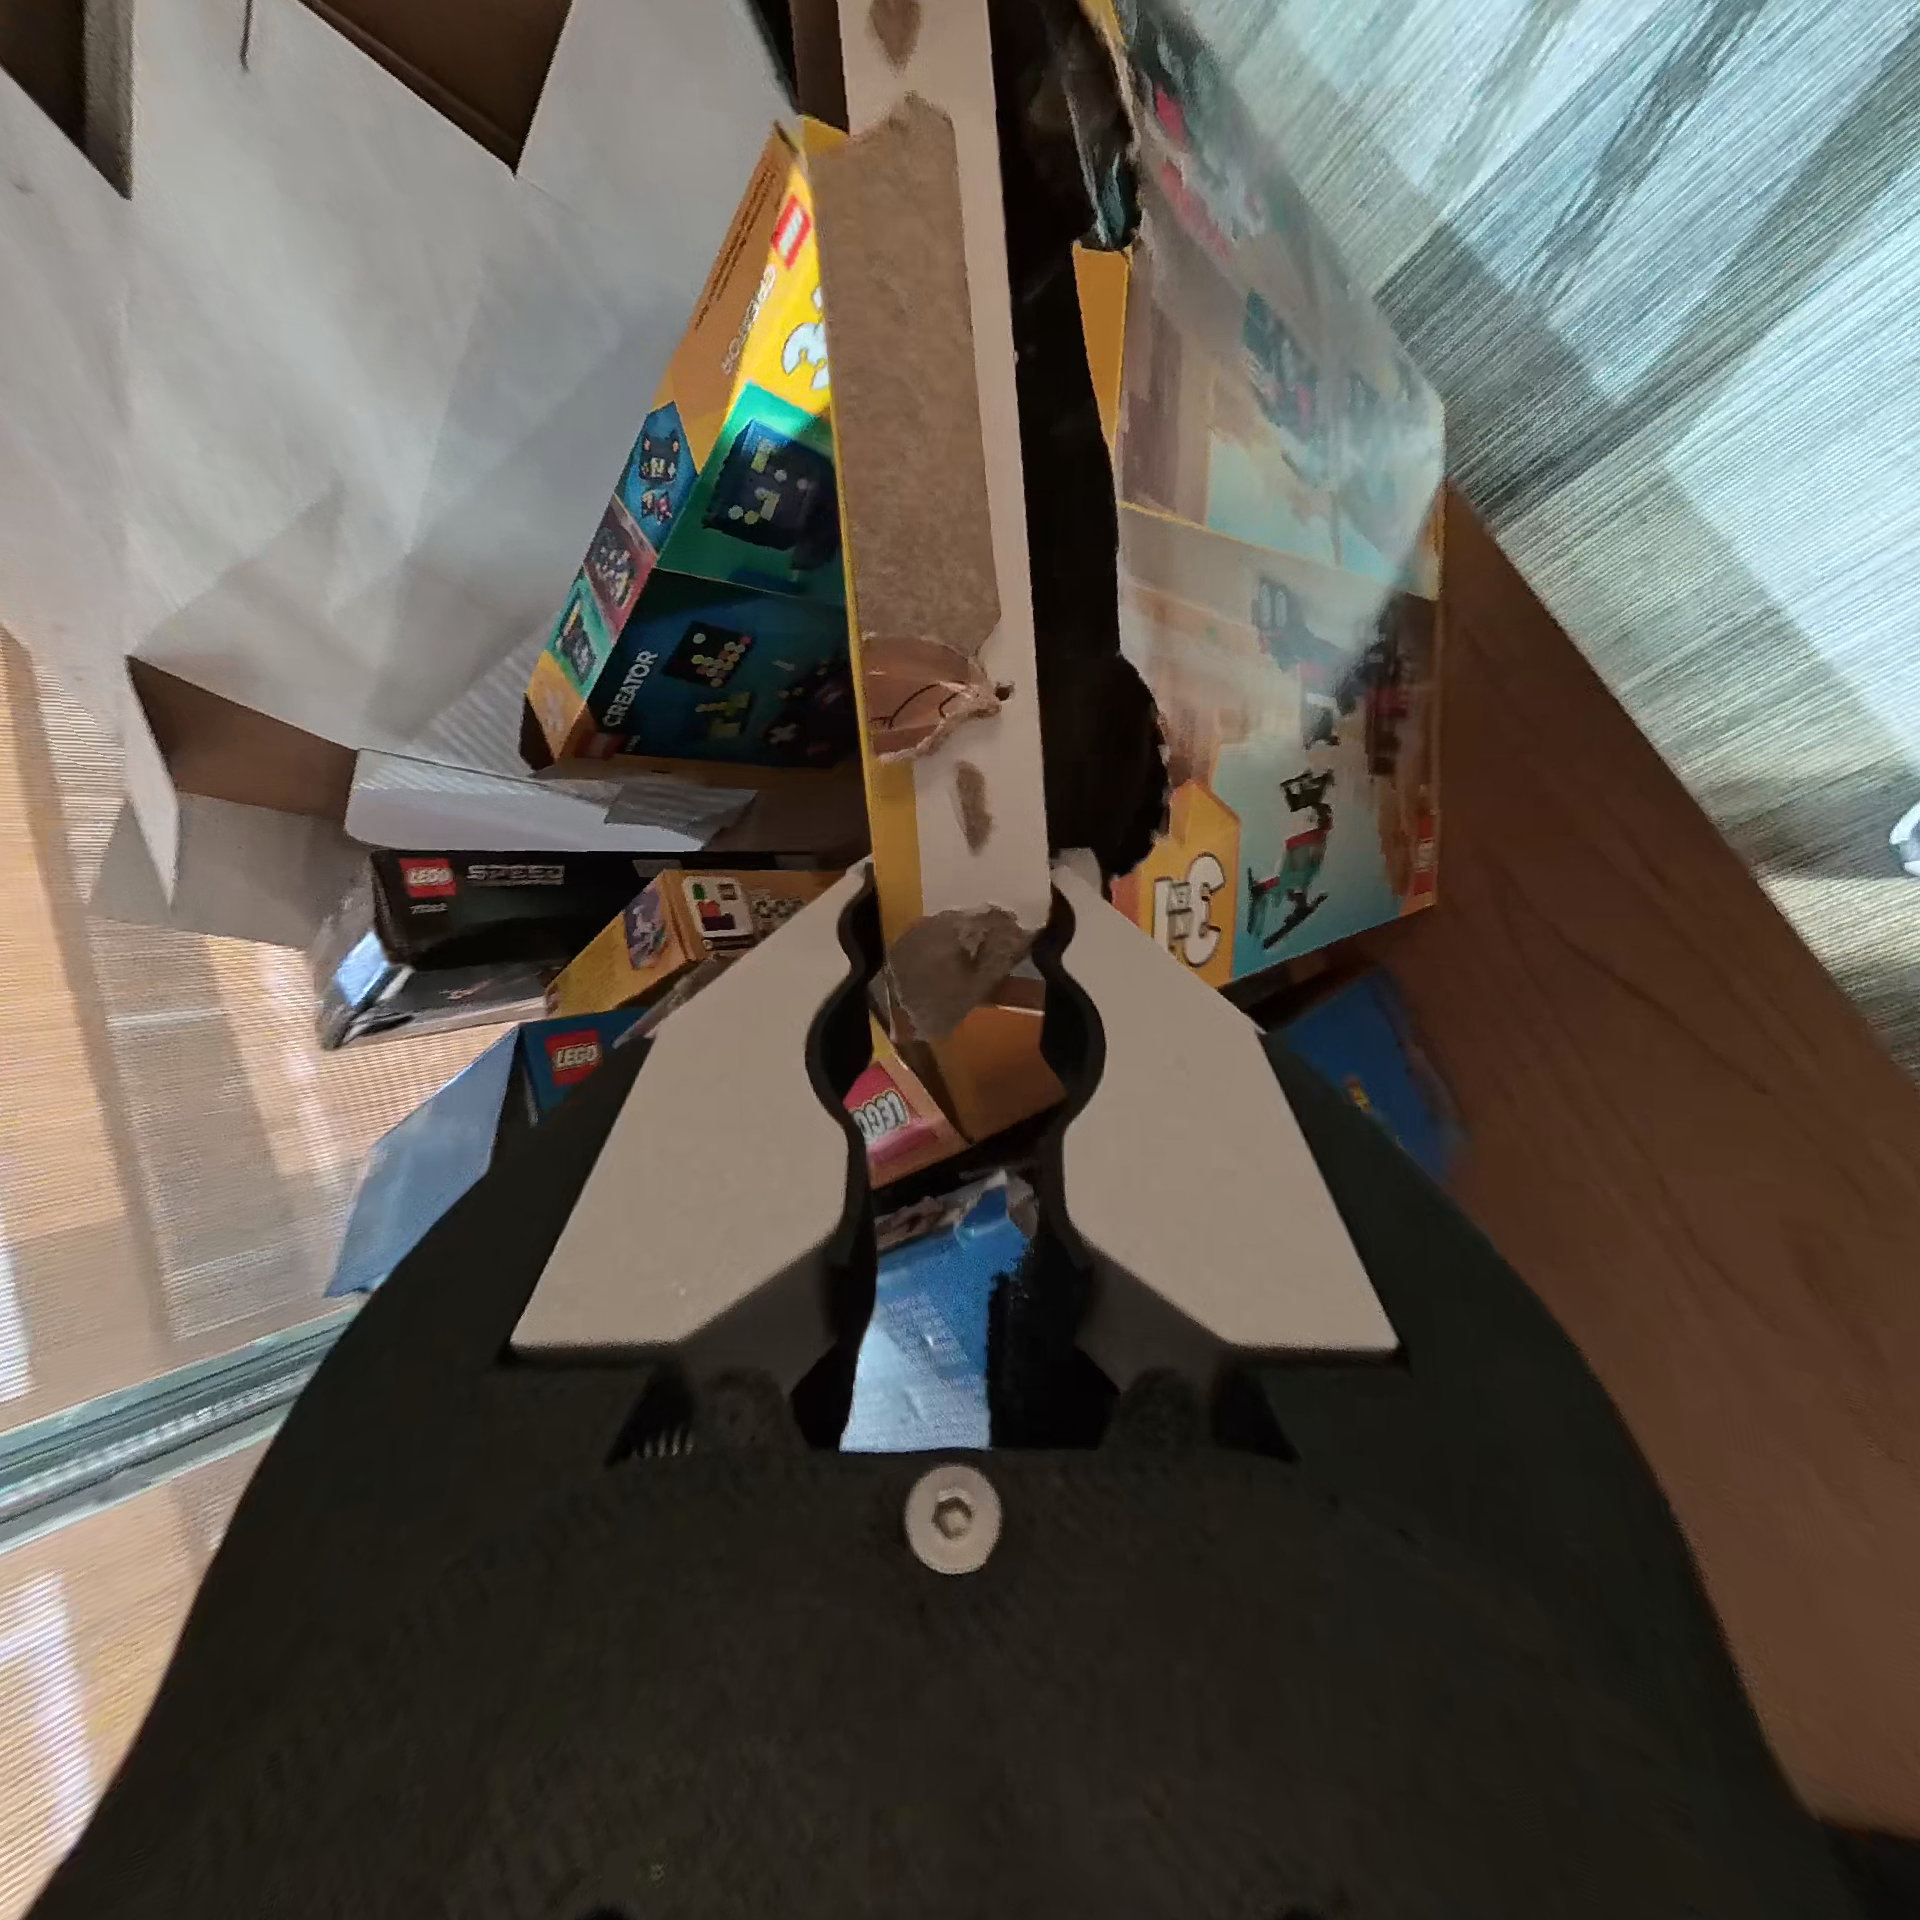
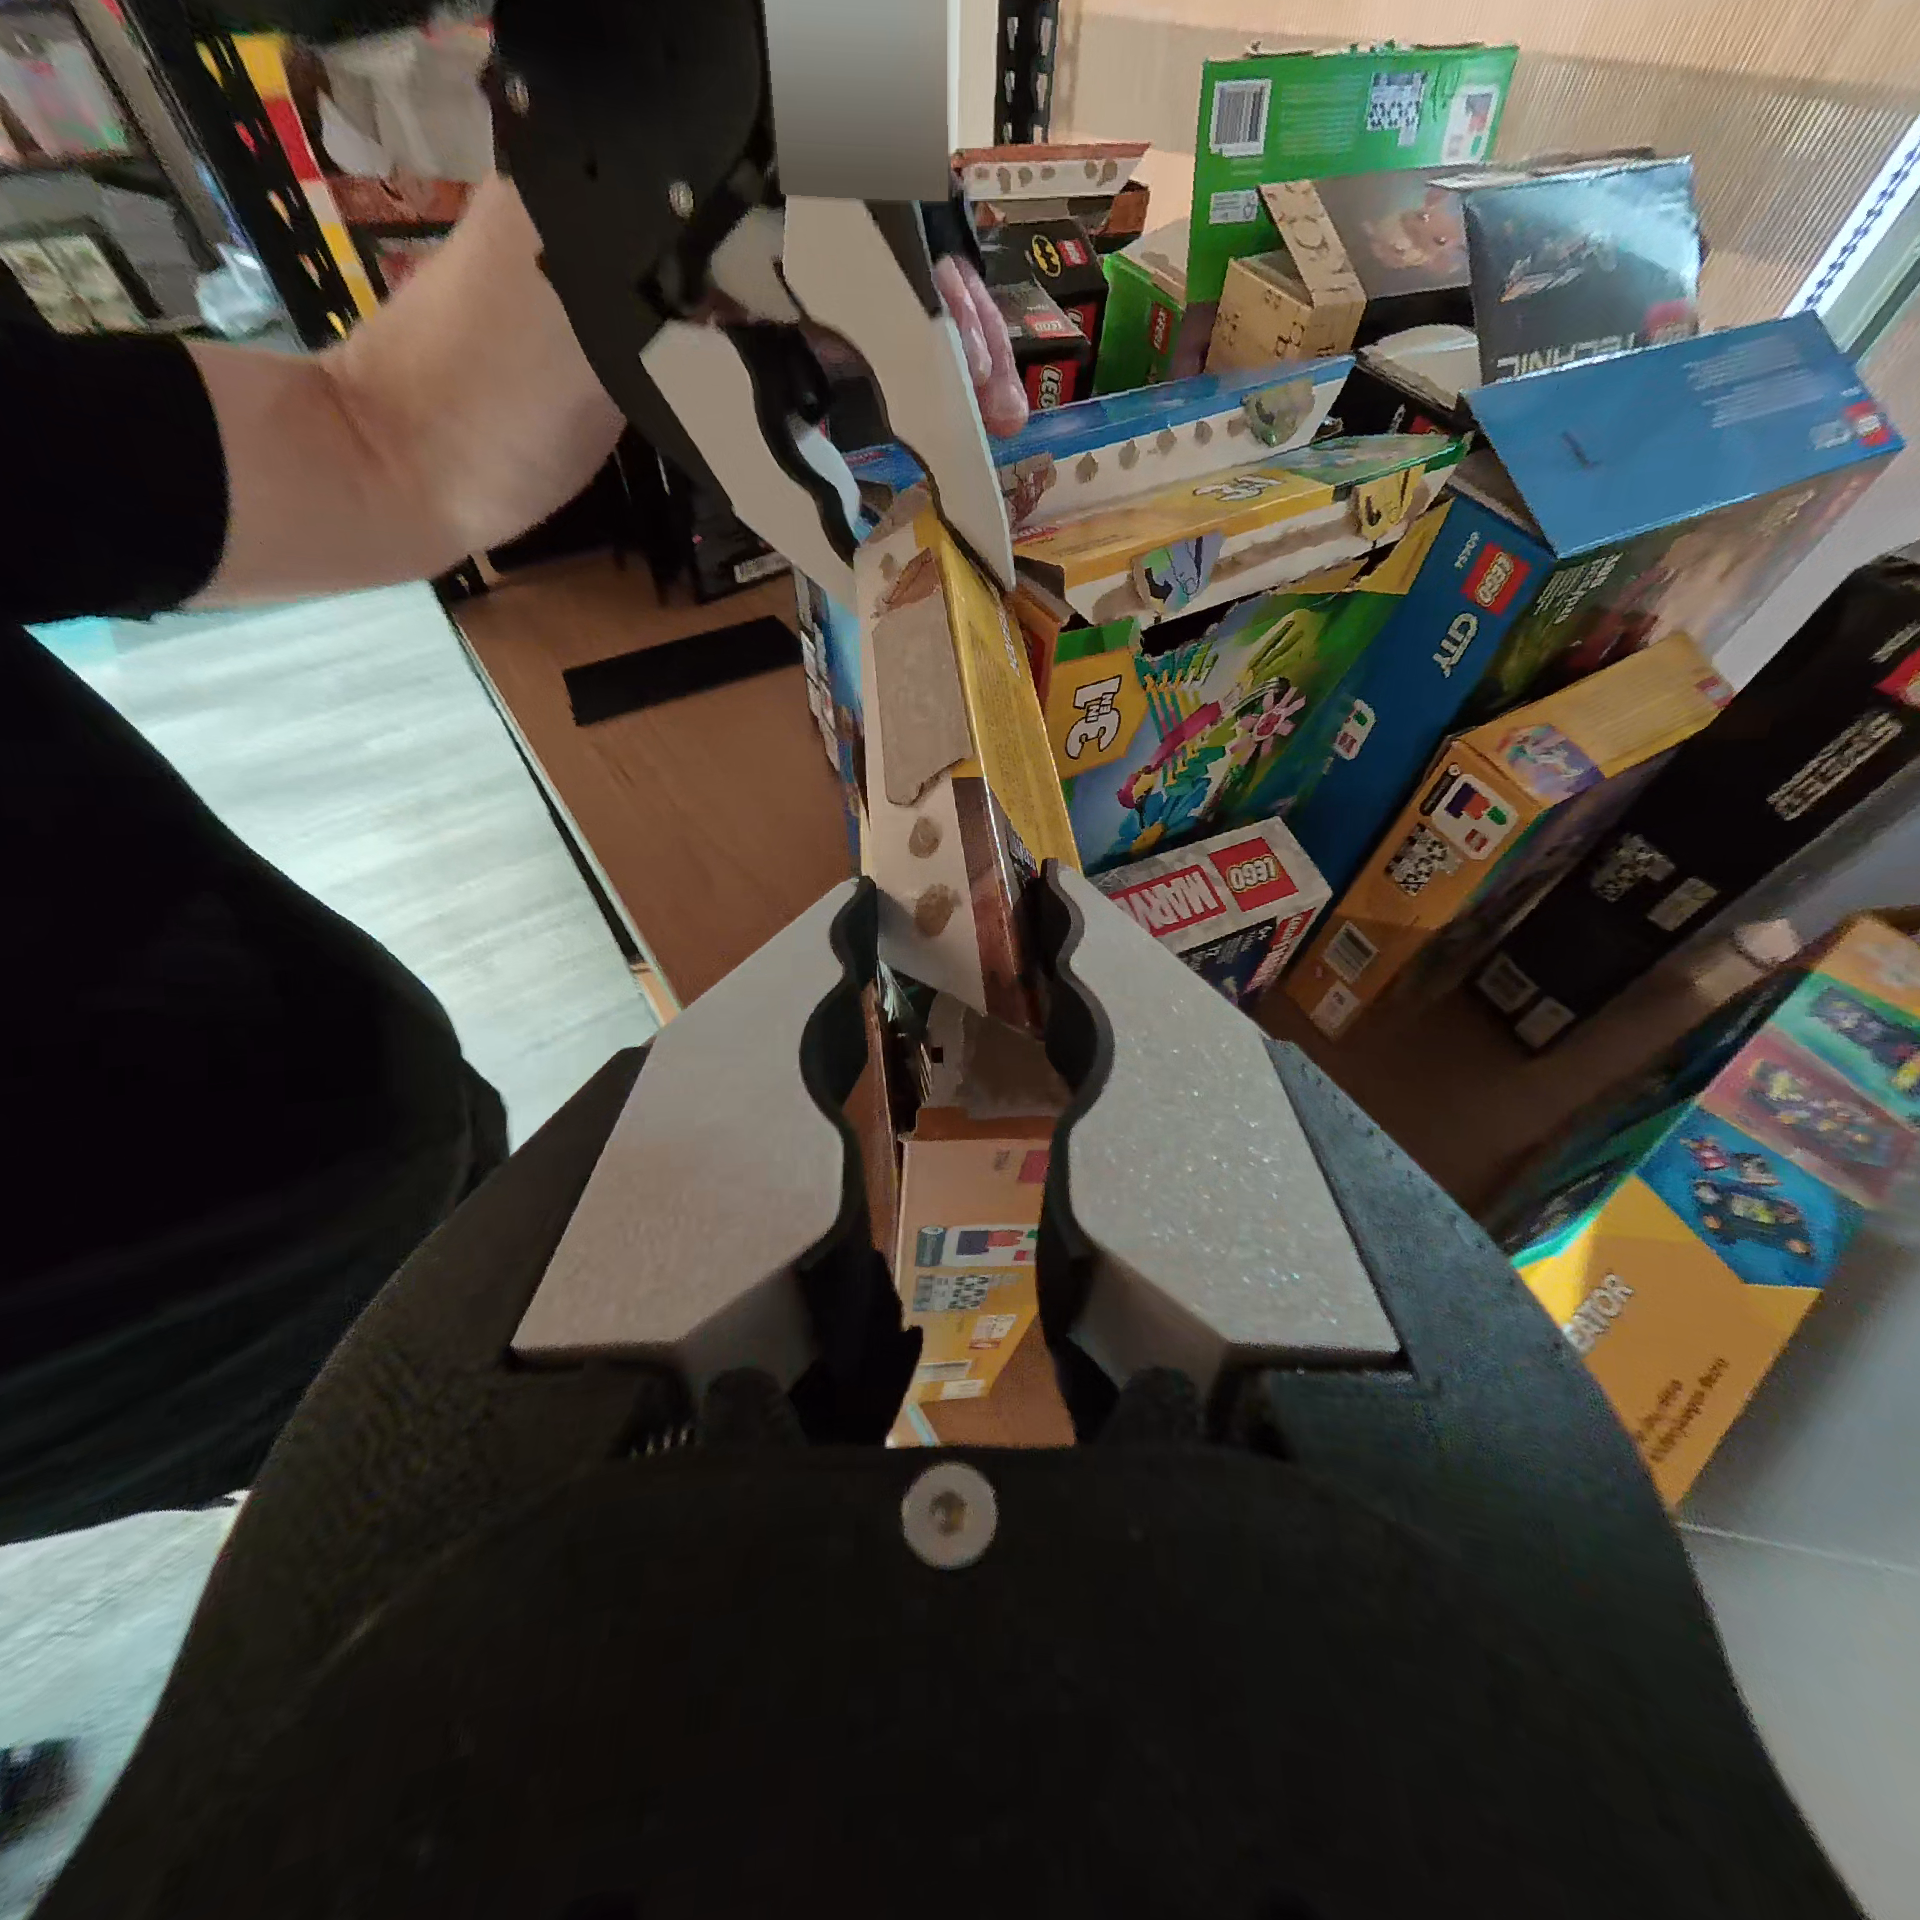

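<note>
1. Left wrist view: your left hand-held gripper (image 1: 956, 956) is clenched on one end of a flattened yellow-edged cardboard toy box (image 1: 940, 468) with a white inner flap and torn grey glue patches. The box runs straight away from the fingers, and both pads press on its torn end.
2. Just beyond the held box, to its right, stands a large toy box with a pale picture front and yellow corner (image 1: 1278, 582). To the left lean a yellow and teal toy box (image 1: 707, 520) and, lower down, a black toy box (image 1: 468, 914), all inside a large brown cardboard carton (image 1: 1621, 935).
3. Right wrist view: your right hand-held gripper (image 2: 956, 935) grasps the opposite end of the same flattened box (image 2: 935, 686), its pads closed against the white flap on one side and the printed face on the other.
4. Farther up that view, your left hand-held gripper (image 2: 914, 488) clamps the far end, held by a hand (image 2: 457, 416) in a black sleeve.
5. To the right, well apart from the fingers, a heap of toy boxes: a grey and red one (image 2: 1226, 904), a blue one (image 2: 1455, 644), a green one (image 2: 1351, 114).
</note>
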The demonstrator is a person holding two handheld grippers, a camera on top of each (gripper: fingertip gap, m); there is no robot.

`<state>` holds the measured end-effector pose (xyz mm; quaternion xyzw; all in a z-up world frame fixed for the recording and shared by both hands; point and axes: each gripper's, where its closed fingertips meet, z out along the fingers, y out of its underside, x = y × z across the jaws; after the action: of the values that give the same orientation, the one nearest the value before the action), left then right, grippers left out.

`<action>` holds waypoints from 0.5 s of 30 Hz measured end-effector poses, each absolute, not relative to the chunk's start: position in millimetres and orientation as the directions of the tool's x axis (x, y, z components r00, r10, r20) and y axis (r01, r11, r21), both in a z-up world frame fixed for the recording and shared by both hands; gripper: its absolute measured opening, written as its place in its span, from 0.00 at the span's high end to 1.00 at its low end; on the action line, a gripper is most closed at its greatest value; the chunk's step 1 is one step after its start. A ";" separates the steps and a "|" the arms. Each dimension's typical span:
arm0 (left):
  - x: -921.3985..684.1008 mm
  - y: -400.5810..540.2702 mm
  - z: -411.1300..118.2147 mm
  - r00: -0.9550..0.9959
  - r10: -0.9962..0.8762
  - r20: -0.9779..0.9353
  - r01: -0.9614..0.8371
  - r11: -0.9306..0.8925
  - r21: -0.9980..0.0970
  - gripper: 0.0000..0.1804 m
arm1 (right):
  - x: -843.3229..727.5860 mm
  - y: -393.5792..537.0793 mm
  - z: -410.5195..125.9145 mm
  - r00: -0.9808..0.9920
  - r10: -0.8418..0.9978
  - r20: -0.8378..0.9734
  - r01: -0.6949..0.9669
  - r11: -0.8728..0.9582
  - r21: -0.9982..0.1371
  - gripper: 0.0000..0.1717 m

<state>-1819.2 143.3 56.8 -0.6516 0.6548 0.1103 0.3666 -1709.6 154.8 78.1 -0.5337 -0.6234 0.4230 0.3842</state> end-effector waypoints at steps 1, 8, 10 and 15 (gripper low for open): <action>-1819.1 138.5 60.6 0.127 -0.791 -0.598 -0.922 0.127 -0.365 0.83 | -1709.4 154.1 77.3 -0.134 0.990 0.050 0.342 0.094 -0.935 0.83; -1824.4 131.2 68.9 0.140 -0.863 -0.485 -0.896 0.098 -0.433 0.76 | -1709.7 153.9 74.0 -0.129 0.979 0.158 0.341 0.194 -0.920 0.83; -1825.4 134.7 59.4 0.133 -0.876 -0.463 -0.903 0.085 -0.421 0.81 | -1709.5 154.7 72.4 -0.122 0.976 0.182 0.346 0.214 -0.914 0.84; -1824.4 131.4 60.9 0.144 -0.920 -0.364 -0.867 0.060 -0.494 0.82 | -1709.7 154.8 70.7 -0.112 0.963 0.244 0.354 0.268 -0.896 0.85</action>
<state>-1824.4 131.4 60.9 -0.6845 0.6529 -0.0411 0.3217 -1709.7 154.8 70.7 -0.4977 -0.6617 0.3440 0.4429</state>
